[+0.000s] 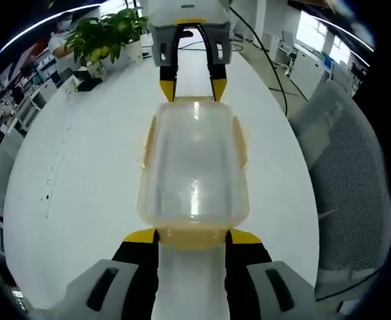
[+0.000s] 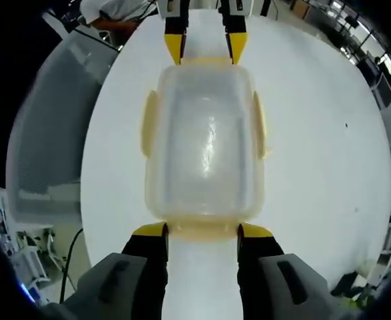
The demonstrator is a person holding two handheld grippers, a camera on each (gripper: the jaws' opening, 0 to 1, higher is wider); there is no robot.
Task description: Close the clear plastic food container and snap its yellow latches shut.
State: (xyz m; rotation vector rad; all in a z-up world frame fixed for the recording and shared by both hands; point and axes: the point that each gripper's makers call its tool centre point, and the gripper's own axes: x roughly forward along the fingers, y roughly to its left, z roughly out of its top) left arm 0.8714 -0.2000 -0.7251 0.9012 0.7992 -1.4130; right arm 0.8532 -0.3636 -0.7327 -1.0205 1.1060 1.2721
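A clear plastic container [image 1: 194, 167] with its lid on lies lengthwise on the white table [image 1: 82, 173]. Pale yellow latches sit on its long sides [image 1: 148, 140] and at both ends. My left gripper [image 1: 192, 237] is open, its yellow tips on either side of the latch at the container's near end. At the far end my right gripper [image 1: 193, 90] is open in the same way. In the right gripper view the container [image 2: 205, 143] lies between my right gripper [image 2: 202, 231] at the bottom and my left gripper [image 2: 204, 48] at the top. A side latch [image 2: 260, 123] stands slightly out from the wall.
A potted plant [image 1: 108, 37] stands at the table's far left, with a person [image 1: 62, 33] behind it. A grey mesh chair [image 1: 355, 173] is close to the table's right edge, also seen as chair [image 2: 55, 133]. A black cable [image 1: 275, 73] trails over the table's far right.
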